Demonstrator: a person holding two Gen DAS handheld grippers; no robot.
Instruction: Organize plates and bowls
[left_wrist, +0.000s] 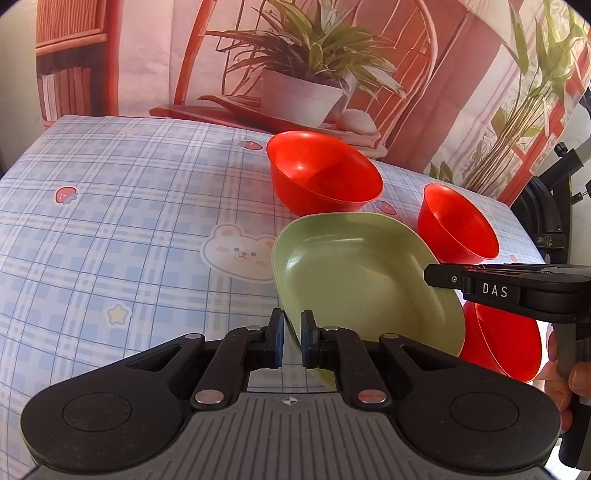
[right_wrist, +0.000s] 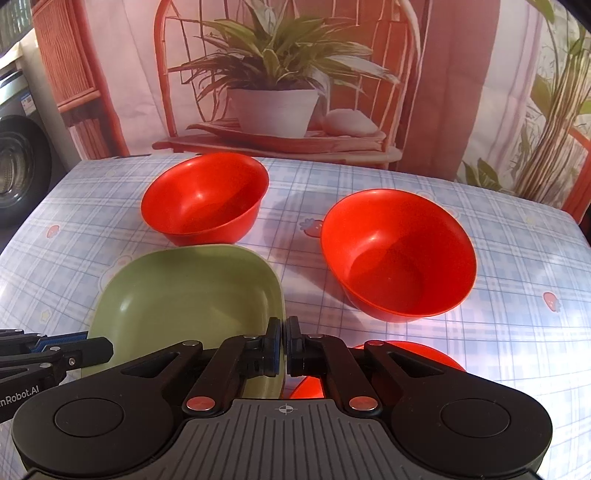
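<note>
A green square plate (left_wrist: 365, 280) is held tilted above the checked tablecloth (left_wrist: 129, 206). My left gripper (left_wrist: 292, 338) is shut on its left rim. My right gripper (right_wrist: 284, 345) is shut on its right rim; the plate shows in the right wrist view (right_wrist: 184, 295) too. The right gripper also shows in the left wrist view (left_wrist: 491, 284). Three red bowls stand on the table: one at the back (left_wrist: 325, 171) (right_wrist: 205, 197), one to the right (left_wrist: 460, 225) (right_wrist: 397, 254), and one near, partly hidden under the plate (left_wrist: 506, 343) (right_wrist: 417, 354).
A printed backdrop with a potted plant (right_wrist: 273, 99) hangs behind the table's far edge. The table's right edge (left_wrist: 524, 229) is near dark equipment. A washing machine (right_wrist: 18, 166) stands off the left side.
</note>
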